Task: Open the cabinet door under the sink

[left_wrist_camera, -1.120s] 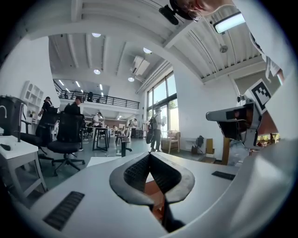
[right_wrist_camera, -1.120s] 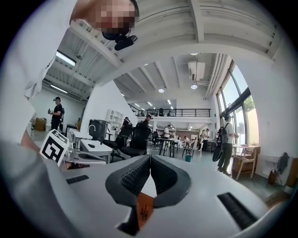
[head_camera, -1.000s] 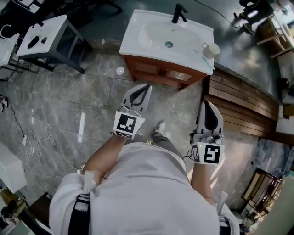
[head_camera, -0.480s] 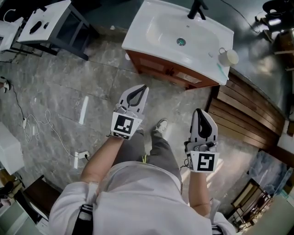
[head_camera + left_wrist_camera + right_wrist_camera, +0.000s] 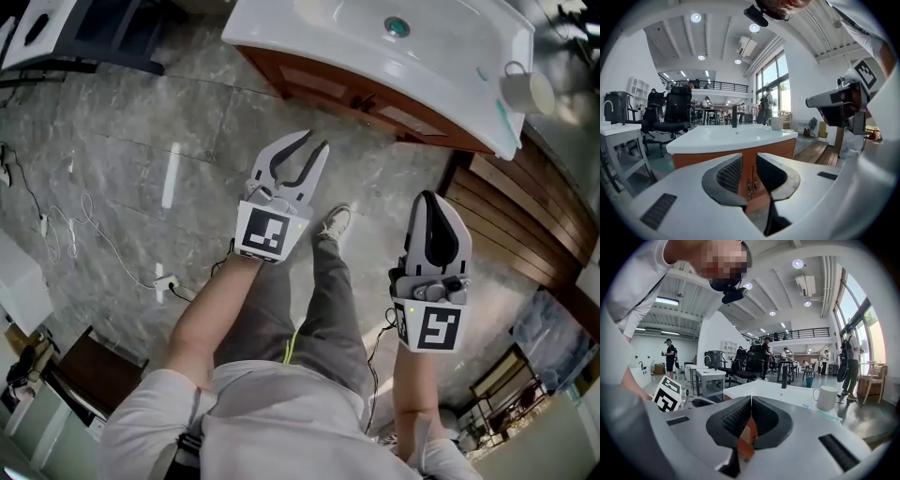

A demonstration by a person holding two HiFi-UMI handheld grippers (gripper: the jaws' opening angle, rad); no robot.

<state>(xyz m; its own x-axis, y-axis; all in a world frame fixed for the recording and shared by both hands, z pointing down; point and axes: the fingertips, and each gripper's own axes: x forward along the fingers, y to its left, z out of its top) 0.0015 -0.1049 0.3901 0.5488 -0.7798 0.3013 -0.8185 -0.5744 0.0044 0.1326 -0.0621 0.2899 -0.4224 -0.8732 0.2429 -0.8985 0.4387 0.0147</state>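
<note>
At one o'clock in the head view, tucked under the white sink [image 5: 281,42]: the cabinet door [image 5: 361,94], reddish-brown wood, two panels meeting at a centre seam with small dark knobs, shut flush. Knob shape hard to judge at this size, probably small pulls. Nearer and higher in frame than a second ago, so an approach under way, not yet finished.

At eleven o'clock from the body, the left hand-held gripper [image 5: 314,145], well apart from the door. Jaws just been opening and now parted, nothing between them, only the door seam seen far off through the gap. Readying for a knob, by the look of it.

At four o'clock, the right hand-held gripper [image 5: 431,197], jaws pressed together, empty. At two o'clock, a mug [image 5: 528,89] on the sink's rim.
</note>
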